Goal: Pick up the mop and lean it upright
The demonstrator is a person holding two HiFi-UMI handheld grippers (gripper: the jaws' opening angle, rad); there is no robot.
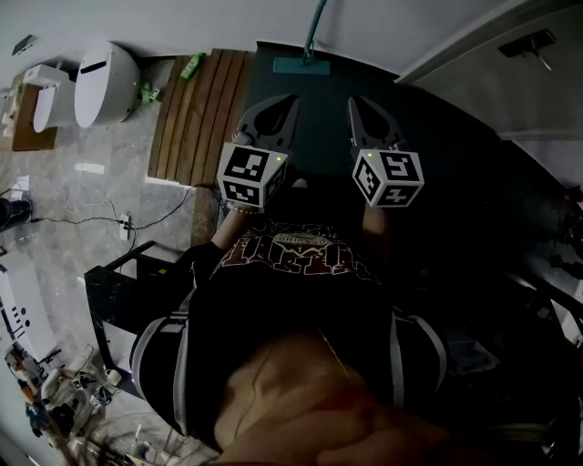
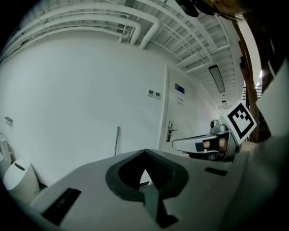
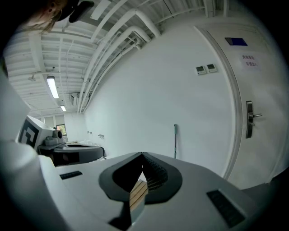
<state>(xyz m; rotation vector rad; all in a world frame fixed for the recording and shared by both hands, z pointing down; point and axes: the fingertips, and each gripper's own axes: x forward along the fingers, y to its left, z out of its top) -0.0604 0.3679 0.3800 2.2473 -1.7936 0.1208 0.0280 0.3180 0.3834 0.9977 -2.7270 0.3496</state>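
Note:
The mop leans upright against the white wall, its teal head (image 1: 302, 64) on the dark floor and its handle (image 1: 315, 23) rising up the wall. In the left gripper view the handle (image 2: 117, 140) stands thin against the wall, as it does in the right gripper view (image 3: 175, 140). My left gripper (image 1: 288, 98) and right gripper (image 1: 355, 100) are held side by side in front of the person's chest, well short of the mop. Both point at the wall. The left gripper's (image 2: 144, 152) jaws meet at the tips with nothing between them, and so do the right gripper's (image 3: 142, 154).
A white toilet (image 1: 105, 82) stands at the far left beside a strip of wooden decking (image 1: 200, 114), with a green bottle (image 1: 191, 65) at its far end. A power strip with a cable (image 1: 125, 225) lies on the tiled floor. A door (image 3: 253, 113) is right of the mop.

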